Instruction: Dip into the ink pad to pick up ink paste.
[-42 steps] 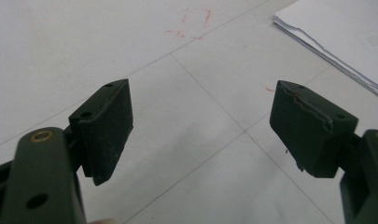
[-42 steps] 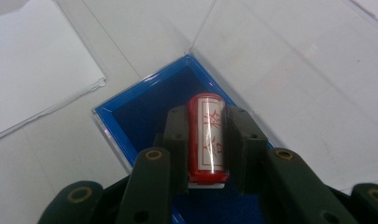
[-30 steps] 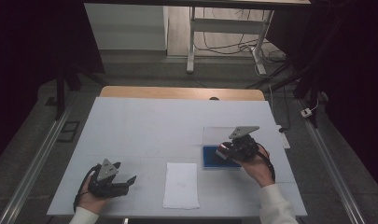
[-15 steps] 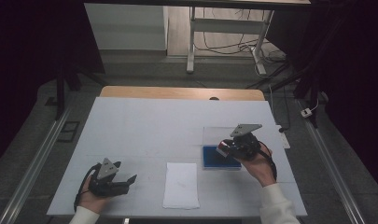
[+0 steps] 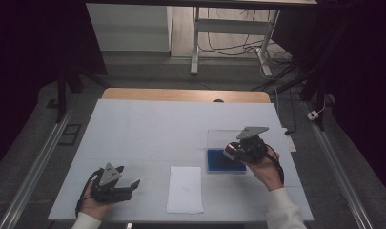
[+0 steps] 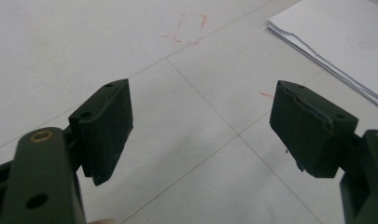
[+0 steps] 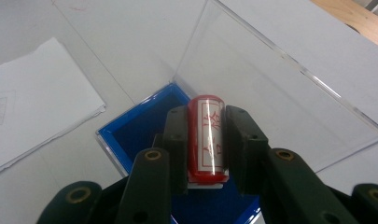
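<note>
My right gripper (image 7: 206, 135) is shut on a red cylindrical stamp (image 7: 206, 140) with red characters on a pale label. It hangs over a blue ink-pad box (image 7: 140, 130) whose clear lid (image 7: 270, 79) stands open behind it. From above, the right gripper (image 5: 231, 152) sits at the blue box (image 5: 218, 163) on the table's right side. My left gripper (image 5: 131, 186) rests near the front left edge. Its jaws stand wide apart in the left gripper view, left gripper (image 6: 200, 126) empty over bare table. A white sheet of paper (image 5: 185, 189) lies between the two hands.
The white table (image 5: 157, 129) has a wooden strip at its far edge (image 5: 186, 94). Faint red marks (image 6: 189, 28) show on the tabletop. The paper stack's corner (image 6: 336, 42) lies to the right of the left gripper. Cables and a desk frame stand beyond the table.
</note>
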Available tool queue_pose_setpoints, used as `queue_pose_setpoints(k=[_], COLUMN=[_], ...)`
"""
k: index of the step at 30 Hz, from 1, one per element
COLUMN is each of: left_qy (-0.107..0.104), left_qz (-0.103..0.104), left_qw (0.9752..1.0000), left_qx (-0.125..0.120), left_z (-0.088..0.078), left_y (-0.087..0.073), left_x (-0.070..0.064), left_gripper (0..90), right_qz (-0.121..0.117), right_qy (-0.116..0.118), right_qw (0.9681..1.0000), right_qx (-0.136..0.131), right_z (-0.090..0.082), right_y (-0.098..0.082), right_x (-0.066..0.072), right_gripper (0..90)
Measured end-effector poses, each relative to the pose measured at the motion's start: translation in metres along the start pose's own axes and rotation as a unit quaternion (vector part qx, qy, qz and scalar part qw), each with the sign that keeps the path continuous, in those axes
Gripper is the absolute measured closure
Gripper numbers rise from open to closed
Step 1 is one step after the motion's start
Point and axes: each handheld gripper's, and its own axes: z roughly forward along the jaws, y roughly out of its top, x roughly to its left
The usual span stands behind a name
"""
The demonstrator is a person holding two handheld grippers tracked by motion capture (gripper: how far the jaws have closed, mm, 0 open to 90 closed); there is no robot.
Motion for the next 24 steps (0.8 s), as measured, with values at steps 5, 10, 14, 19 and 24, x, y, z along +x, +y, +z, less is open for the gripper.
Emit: queue_pose_setpoints(k=[5,10,14,19,24], left_qy=[0.002,0.007,0.008,0.007,0.007], left_qz=[0.000,0.003,0.004,0.005,0.005], left_qw=[1.0000,1.0000,1.0000,1.0000,1.0000], left_qx=[0.000,0.002,0.002,0.002,0.003], left_z=[0.000,0.000,0.000,0.000,0.000], left_y=[0.000,-0.001,-0.001,-0.001,-0.001], left_x=[-0.001,-0.002,-0.002,-0.002,-0.001], left_gripper=[21.7,21.7,21.8,21.8,21.8], right_qz=[-0.005,-0.004,-0.005,-0.009,-0.011], right_qy=[0.002,0.004,0.004,0.002,0.004], right_qw=[0.9999,0.9997,0.9994,0.9988,0.9985], right_qx=[0.010,0.023,0.035,0.048,0.053], right_z=[0.004,0.009,0.013,0.020,0.024], right_y=[-0.001,-0.001,-0.002,-0.005,-0.006], right_x=[0.001,0.003,0.003,0.003,0.004], right_gripper=[70.4,70.4,70.4,70.4,70.4])
